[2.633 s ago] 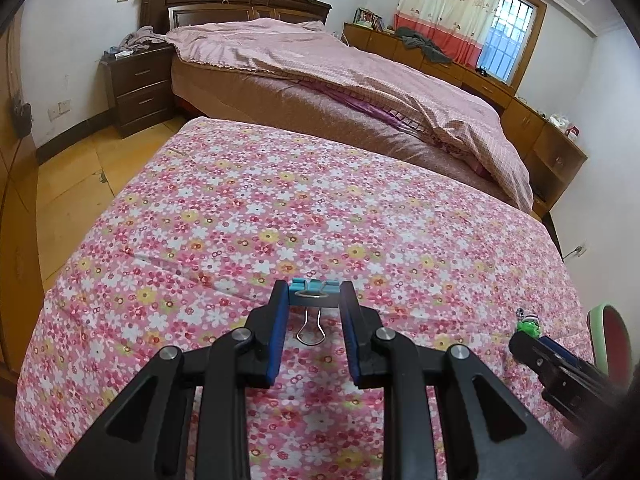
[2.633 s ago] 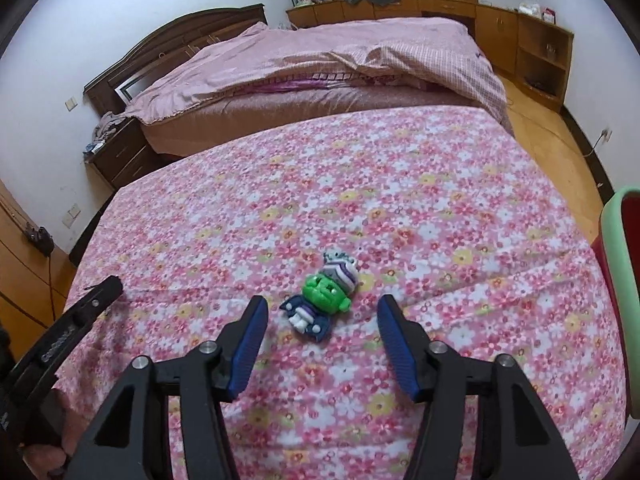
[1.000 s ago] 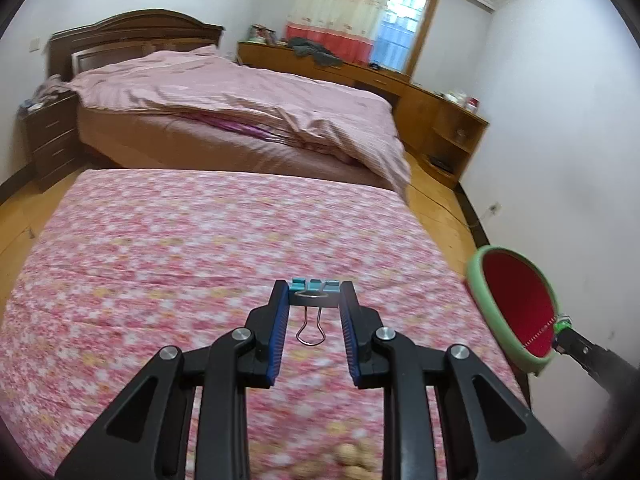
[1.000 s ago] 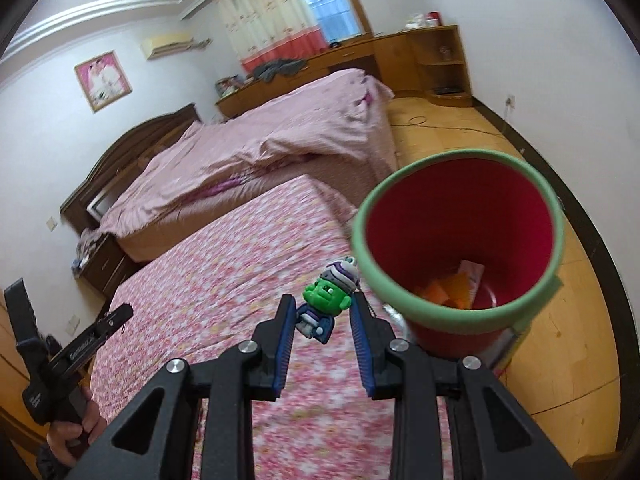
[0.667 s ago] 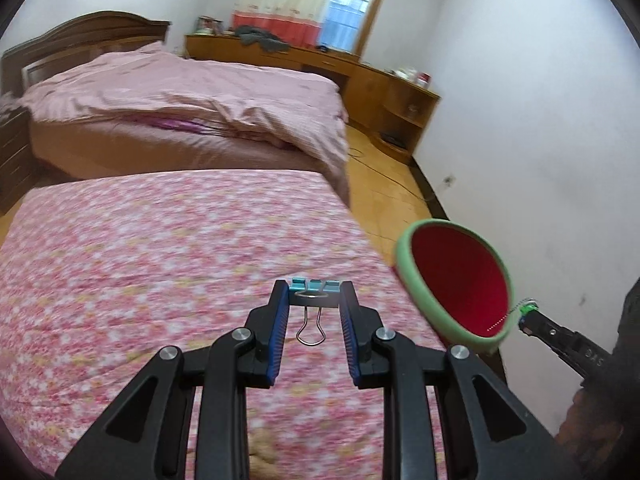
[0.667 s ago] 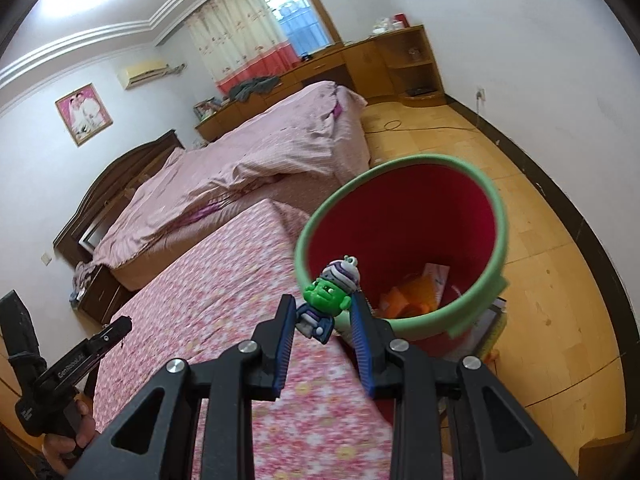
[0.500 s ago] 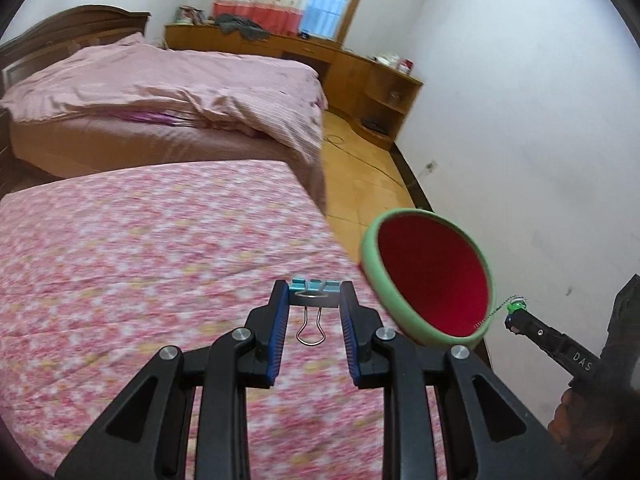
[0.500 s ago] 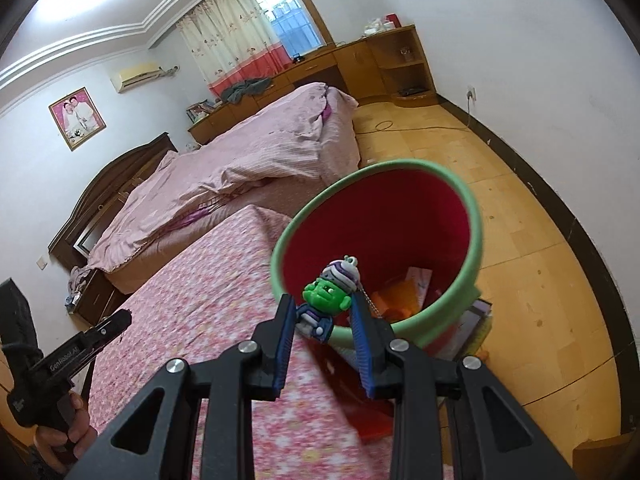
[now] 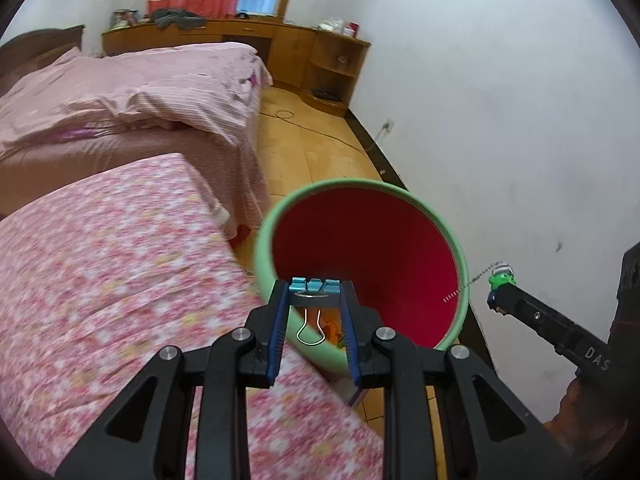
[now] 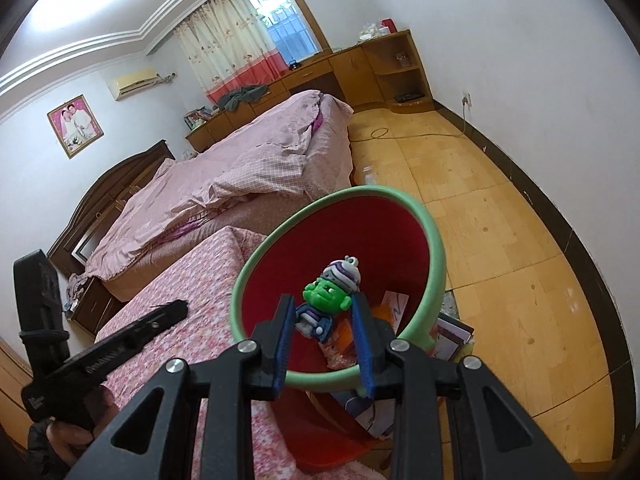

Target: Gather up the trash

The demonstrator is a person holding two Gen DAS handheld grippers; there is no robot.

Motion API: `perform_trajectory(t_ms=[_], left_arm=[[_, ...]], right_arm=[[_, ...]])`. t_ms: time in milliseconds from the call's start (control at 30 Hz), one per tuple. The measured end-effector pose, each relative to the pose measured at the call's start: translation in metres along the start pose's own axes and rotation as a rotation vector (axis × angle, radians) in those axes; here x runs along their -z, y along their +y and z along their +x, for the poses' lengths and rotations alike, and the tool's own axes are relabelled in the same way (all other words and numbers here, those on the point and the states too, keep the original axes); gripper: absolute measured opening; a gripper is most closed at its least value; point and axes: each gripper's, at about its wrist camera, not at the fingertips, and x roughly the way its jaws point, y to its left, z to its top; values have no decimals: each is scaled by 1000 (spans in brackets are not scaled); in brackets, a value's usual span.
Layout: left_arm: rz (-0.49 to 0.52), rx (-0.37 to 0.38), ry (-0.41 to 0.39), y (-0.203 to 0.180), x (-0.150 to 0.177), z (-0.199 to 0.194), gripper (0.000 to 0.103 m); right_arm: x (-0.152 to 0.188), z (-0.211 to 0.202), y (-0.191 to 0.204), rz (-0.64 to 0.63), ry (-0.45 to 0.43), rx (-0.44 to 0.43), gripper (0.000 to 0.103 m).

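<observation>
My left gripper (image 9: pixel 314 294) is shut on a blue binder clip (image 9: pixel 313 286), whose wire handles hang down between the fingers. It hovers over the near rim of a red bin with a green rim (image 9: pixel 360 188). My right gripper (image 10: pixel 325 312) is shut on a small green-faced toy figure (image 10: pixel 326 294) with a striped cap, held above the mouth of the same bin (image 10: pixel 434 248). In the left wrist view the right gripper (image 9: pixel 500 292) comes in from the right with the toy's chain dangling. Orange and paper scraps (image 10: pixel 390 304) lie in the bin's bottom.
The bin stands on the wooden floor (image 10: pixel 500 208) against the edge of a floral pink bedspread (image 9: pixel 100 272). A second bed with a pink quilt (image 10: pixel 240 168) lies behind. A white wall (image 9: pixel 500 100) is close on the right. Papers (image 10: pixel 452 332) lie beside the bin.
Both grippers have swung from over the floral bedspread to the bin, each still gripping its item. The bin now fills the middle of both views.
</observation>
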Motion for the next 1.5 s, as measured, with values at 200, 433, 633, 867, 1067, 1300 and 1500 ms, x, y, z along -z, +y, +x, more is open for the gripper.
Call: perform_trajectory(t_ms=[200,433,633,867,1067,1300,1500], left_arm=[[33,5,55,-10,2,33,25],[29,-15,104,-11,7,51,39],[4,-37,90,-6,8,42,42],[-14,-64,70,3,7,19,42],[-38,-89,40,10,16,-16,42],[-75,-161,-6,24,32,-65,44],[-129,-222,-50,42,52,-109,50]], right_arm=[[-1,17,-19,35,19,-2,31],[-1,36,-31,48,51,-7,32],[-3,52,-31,55,74,-12,35],[-2,42,-26,55,65,-13,45],[1,19,-10,27,42,-12,56],[11,-9,19,-25,23,-16,65],[27,-32,46,-67,-4,-21,75]])
